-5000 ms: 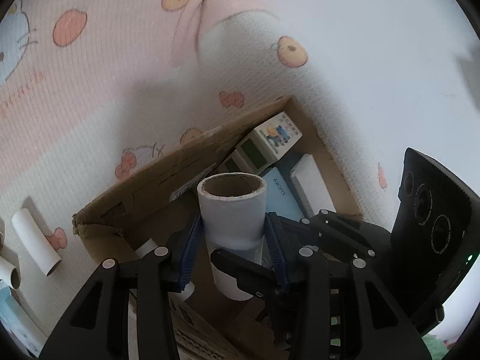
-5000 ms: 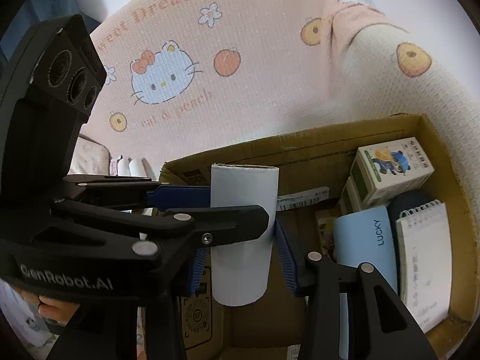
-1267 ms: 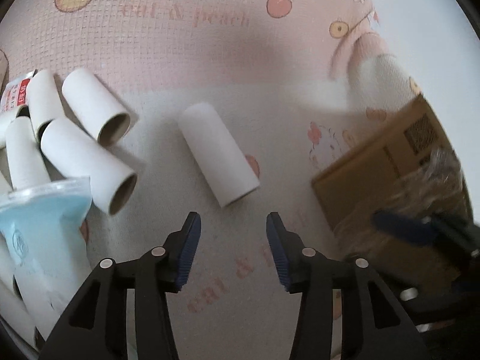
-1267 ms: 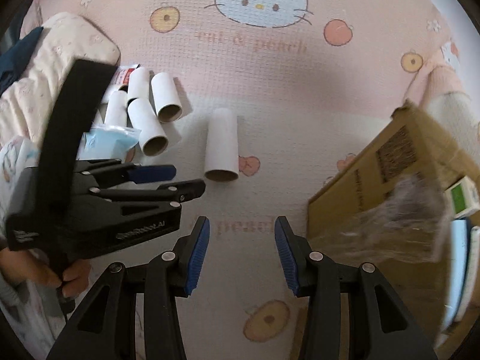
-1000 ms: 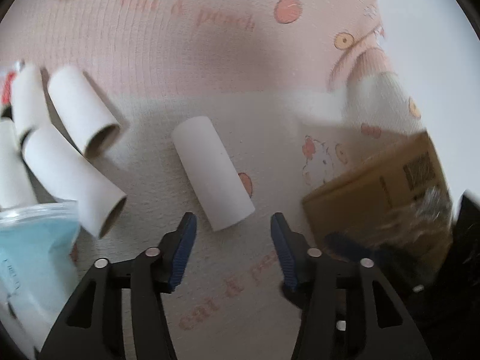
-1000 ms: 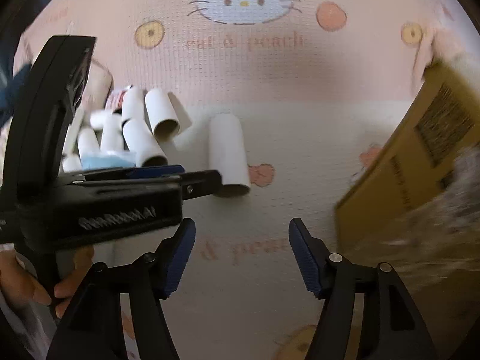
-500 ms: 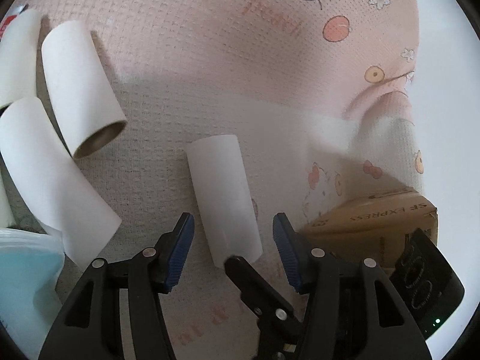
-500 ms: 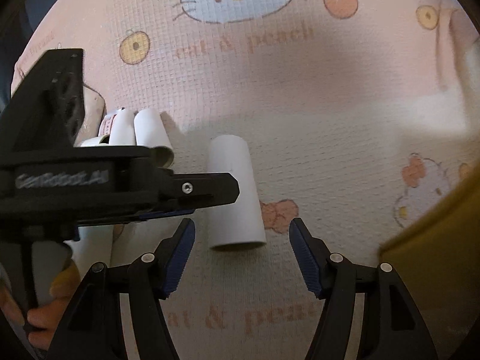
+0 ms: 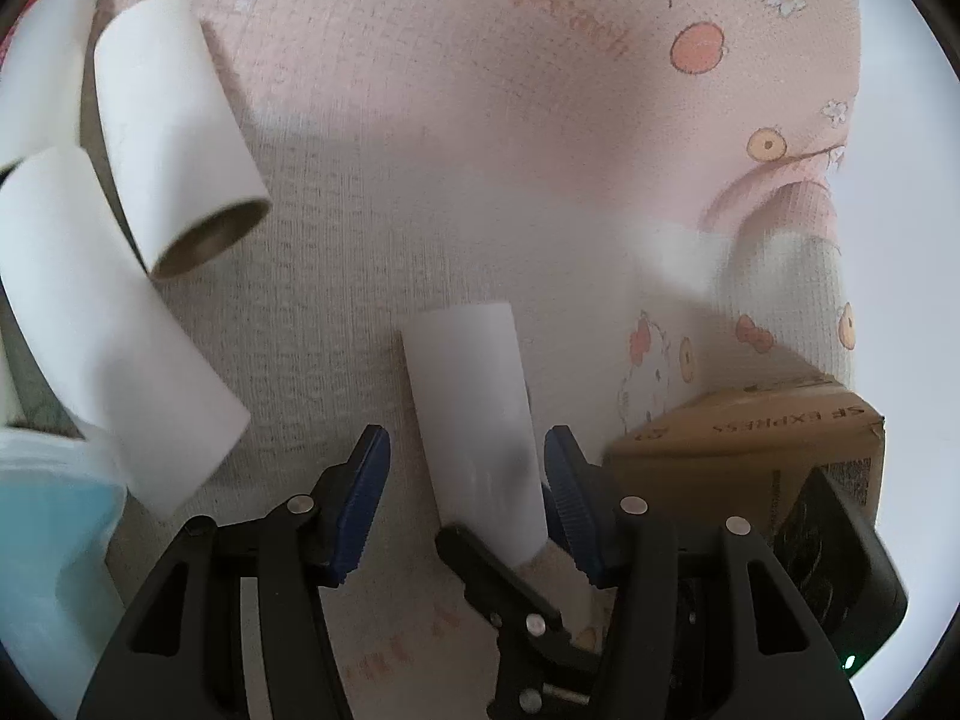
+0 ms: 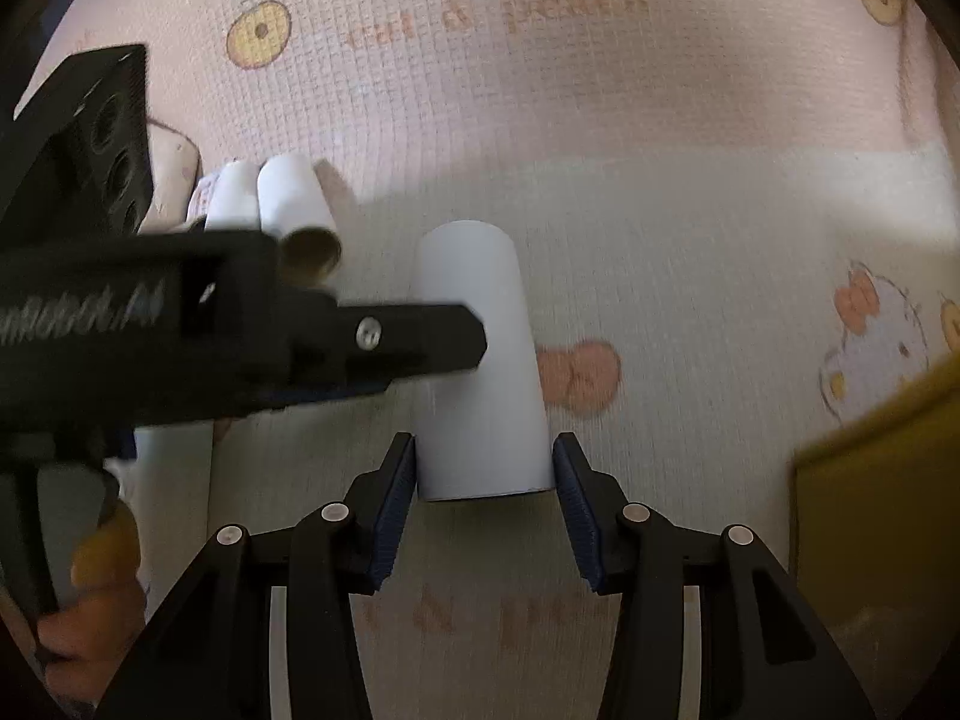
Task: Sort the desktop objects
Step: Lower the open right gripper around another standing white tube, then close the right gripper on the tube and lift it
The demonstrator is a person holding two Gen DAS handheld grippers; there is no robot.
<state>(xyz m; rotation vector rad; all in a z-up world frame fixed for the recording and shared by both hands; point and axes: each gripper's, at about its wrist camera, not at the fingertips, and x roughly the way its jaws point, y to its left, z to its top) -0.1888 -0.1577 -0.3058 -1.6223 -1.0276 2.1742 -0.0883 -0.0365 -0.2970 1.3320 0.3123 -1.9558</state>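
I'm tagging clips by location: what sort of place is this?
Probably a home, likely a bed or soft surface rather than a desk: a pink cartoon-cat blanket covers it, with paper tubes lying loose and a cardboard box beside them.

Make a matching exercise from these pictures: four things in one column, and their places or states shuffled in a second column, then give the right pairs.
Things
1. lone paper tube
2. cardboard box
3. blue pouch
4. right gripper

Places or states
A. at the lower left edge of the left wrist view
B. open, its fingers on either side of a tube's near end
C. lying flat on the blanket, apart from the pile
D. brown, printed with black letters

Pairs: 1-C, 2-D, 3-A, 4-B
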